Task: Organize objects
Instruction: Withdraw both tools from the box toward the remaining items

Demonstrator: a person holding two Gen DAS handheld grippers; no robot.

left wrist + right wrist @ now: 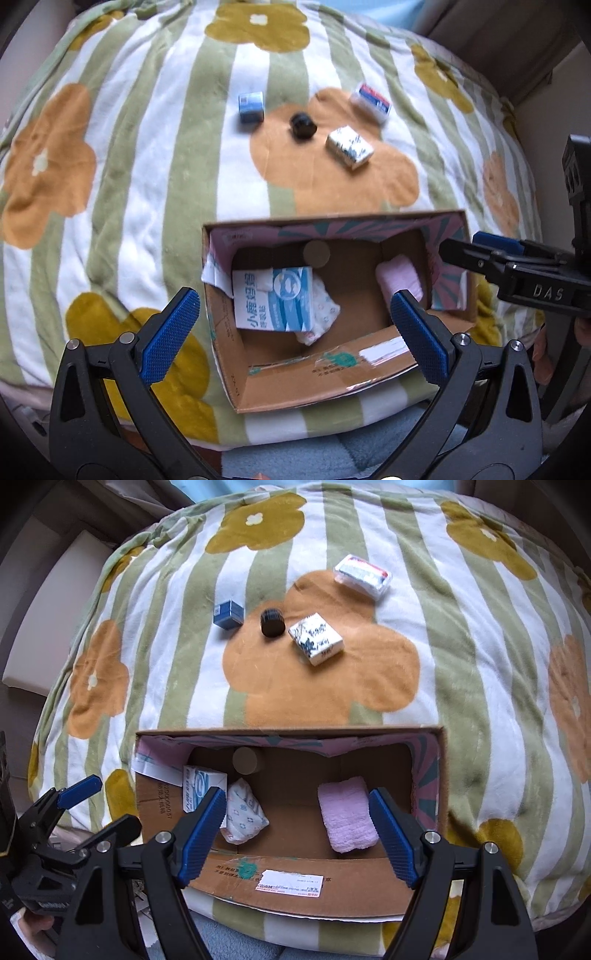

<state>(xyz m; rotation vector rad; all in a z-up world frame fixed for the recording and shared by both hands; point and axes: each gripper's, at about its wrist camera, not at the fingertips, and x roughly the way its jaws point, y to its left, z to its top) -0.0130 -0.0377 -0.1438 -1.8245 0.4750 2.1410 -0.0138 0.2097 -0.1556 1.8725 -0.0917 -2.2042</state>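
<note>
Left wrist view: the left tongs [295, 332] are held wide apart, empty, above the near edge of an open cardboard box [369, 376] that is set on a bed covered by a green-striped, flower-printed blanket [147, 184]. Inside the box, a blue-and-white carton [273, 299] is seen lying at the left over a crumpled patterned packet [321, 314], a folded pink towel [400, 277] is lodged against the right wall, and a round tan cap [316, 253] is seen near the far wall. The right tongs [476, 247] are seen from the side at the box's right rim; whether they are apart or together cannot be told from here.

In the right wrist view, the right tongs [297, 838] are shown spread wide with nothing between them, poised over the box interior, the towel [347, 819] lying just inside the right pad.

Beyond the box, four items are left on the blanket, well apart from it: a small blue box [250, 106], a black cylindrical cap [303, 124] beside it, a white printed tissue pack [349, 146] and, farthest, a red-and-blue labelled pack [371, 100].
</note>
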